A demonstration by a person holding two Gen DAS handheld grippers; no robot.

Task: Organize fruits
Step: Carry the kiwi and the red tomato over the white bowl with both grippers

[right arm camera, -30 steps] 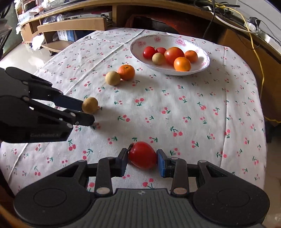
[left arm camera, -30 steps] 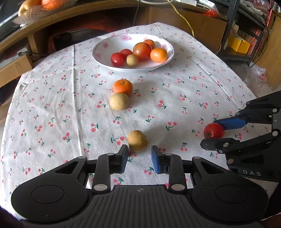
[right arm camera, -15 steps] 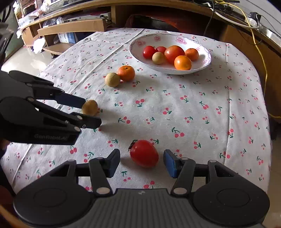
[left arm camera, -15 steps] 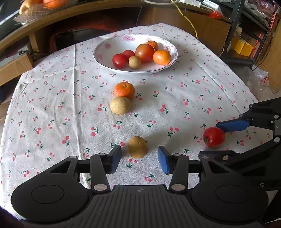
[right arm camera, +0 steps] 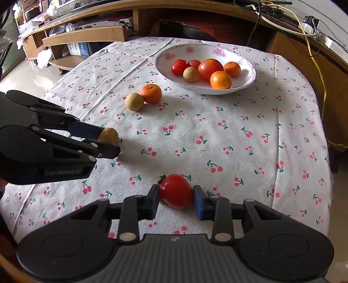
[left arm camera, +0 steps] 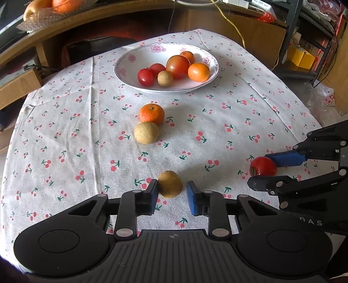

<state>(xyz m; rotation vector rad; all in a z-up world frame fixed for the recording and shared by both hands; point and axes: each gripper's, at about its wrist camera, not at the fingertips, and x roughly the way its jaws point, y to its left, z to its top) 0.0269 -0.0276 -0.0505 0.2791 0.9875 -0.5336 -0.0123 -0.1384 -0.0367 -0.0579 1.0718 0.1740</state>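
A white floral bowl (left arm camera: 130,65) (right arm camera: 250,81) at the far side holds tomatoes, oranges and a tan fruit. An orange (left arm camera: 151,113) (right arm camera: 151,93) and a tan fruit (left arm camera: 146,132) (right arm camera: 134,101) lie touching on the cherry-print cloth. A smaller tan fruit (left arm camera: 170,184) (right arm camera: 108,136) sits on the cloth between the fingers of my left gripper (left arm camera: 170,193) (right arm camera: 108,141); the left pad touches it, and a thin gap shows at the right pad. My right gripper (right arm camera: 175,197) (left arm camera: 264,172) is shut on a red tomato (right arm camera: 175,191) (left arm camera: 263,166) near the cloth's right side.
The cloth-covered table (left arm camera: 65,130) is ringed by a curved wooden shelf (left arm camera: 97,19) with a netted fruit basket (left arm camera: 52,8) on it. Yellow cable (right arm camera: 319,71) and a power strip lie behind. The table's right edge (right arm camera: 326,174) drops off close to the tomato.
Both grippers stood wider half a second ago. The right one has shut on the tomato. The left one has narrowed around the small tan fruit.
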